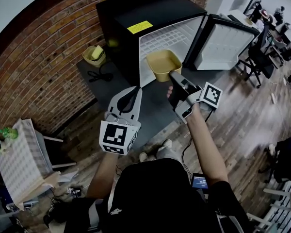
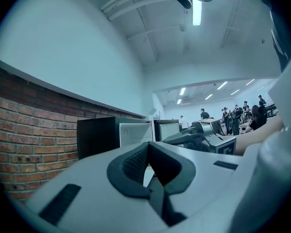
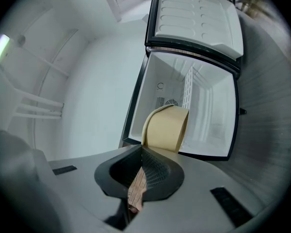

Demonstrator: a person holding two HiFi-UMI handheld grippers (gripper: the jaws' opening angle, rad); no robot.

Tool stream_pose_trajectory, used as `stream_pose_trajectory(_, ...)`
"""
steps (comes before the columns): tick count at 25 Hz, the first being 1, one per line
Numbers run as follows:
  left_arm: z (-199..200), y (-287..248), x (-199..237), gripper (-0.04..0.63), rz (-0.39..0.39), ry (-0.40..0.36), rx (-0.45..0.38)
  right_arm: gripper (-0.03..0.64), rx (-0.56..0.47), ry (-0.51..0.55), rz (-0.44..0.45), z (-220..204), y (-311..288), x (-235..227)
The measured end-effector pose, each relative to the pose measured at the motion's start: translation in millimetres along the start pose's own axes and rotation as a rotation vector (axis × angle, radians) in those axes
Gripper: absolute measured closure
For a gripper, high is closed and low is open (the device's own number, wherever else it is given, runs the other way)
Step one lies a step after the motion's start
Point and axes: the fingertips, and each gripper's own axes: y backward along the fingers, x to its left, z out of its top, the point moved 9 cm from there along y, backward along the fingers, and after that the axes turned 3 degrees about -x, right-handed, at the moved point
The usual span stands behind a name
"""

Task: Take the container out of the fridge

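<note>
A yellow-tan open container (image 1: 163,64) hangs in the air just in front of the black mini fridge (image 1: 136,13), whose door (image 1: 223,45) stands wide open to the right. My right gripper (image 1: 173,75) is shut on the container's near rim. In the right gripper view the container (image 3: 166,128) sticks up from the closed jaws (image 3: 141,155) before the white, bare fridge interior (image 3: 203,106). My left gripper (image 1: 132,95) is lower and to the left, shut on nothing, its pads (image 2: 136,165) together, pointing toward the fridge (image 2: 99,135).
The fridge stands on a dark low table (image 1: 150,106) against a brick wall (image 1: 34,67). A small yellow-green holder (image 1: 95,54) and a black cable (image 1: 98,75) lie to the fridge's left. A white cart (image 1: 22,159) is at left, chairs and people (image 1: 266,38) at right.
</note>
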Motion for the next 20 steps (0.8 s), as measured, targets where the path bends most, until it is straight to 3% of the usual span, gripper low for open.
stream_pose_trajectory(9,9,-4,-30,0.581,-0.034,-0.005,-0.019,0.575,-0.027,0.012,0.018,5,33,11)
stream_pose_trajectory(20,32,3,-97,0.581,-0.014,0.002,-0.028,0.575,-0.002,0.007,0.029,13,102,35)
